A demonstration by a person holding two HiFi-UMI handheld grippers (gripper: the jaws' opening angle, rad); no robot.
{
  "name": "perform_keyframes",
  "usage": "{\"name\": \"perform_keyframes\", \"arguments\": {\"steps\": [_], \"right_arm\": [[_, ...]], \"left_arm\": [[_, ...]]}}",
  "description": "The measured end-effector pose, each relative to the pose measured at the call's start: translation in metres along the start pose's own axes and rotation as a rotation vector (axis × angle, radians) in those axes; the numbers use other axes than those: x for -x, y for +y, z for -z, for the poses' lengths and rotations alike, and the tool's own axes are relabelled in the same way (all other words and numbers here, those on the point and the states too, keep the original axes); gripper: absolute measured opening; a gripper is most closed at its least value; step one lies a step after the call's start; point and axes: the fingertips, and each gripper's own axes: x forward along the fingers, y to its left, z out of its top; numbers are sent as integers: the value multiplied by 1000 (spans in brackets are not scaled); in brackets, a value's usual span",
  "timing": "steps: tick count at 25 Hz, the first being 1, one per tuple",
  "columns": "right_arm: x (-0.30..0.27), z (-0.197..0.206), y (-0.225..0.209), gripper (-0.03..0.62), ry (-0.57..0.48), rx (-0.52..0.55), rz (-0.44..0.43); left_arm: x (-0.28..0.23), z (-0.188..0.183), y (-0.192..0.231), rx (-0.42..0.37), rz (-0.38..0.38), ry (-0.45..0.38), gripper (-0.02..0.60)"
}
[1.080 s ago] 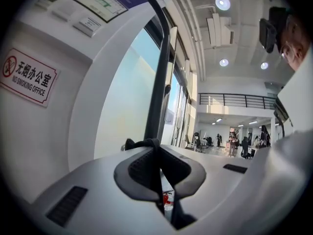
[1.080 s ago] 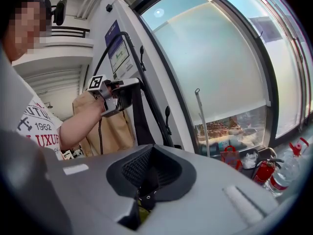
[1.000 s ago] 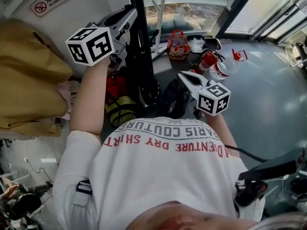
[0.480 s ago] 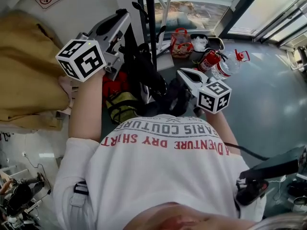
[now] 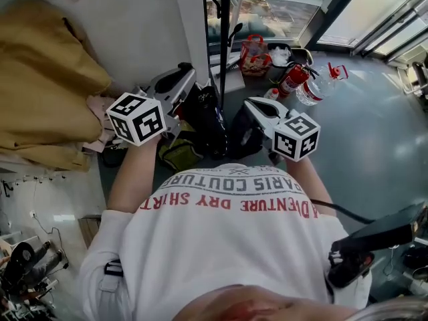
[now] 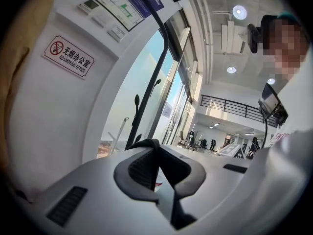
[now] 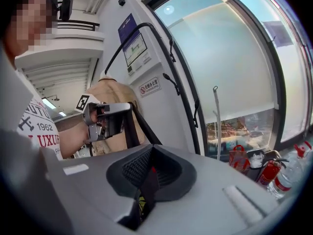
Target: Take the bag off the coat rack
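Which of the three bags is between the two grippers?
The black bag: the left gripper and the right gripper hold its straps. The yellow-green bag lies below it; the red bag stands farther off.

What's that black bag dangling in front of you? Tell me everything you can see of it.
The black bag looks like soft fabric, slumped and narrow. It hangs from thin black straps that spread downward from the left tongs, shut on them. It hangs beside the coat rack's upright black pole; contact there is unclear.
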Motion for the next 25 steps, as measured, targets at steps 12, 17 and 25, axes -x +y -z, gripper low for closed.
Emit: {"name": "perform_keyframes", "arguments": {"steps": [12, 17, 25], "right_arm": [[65, 78, 201, 2, -97, 1, 57], [96, 108, 255, 2, -100, -24, 103], [170, 174, 327, 2, -100, -35, 121]], "left_arm": [[197, 63, -106, 0, 102, 17, 20], [254, 93, -143, 13, 128, 58, 20], [340, 147, -225, 3, 134, 57, 20]]}}
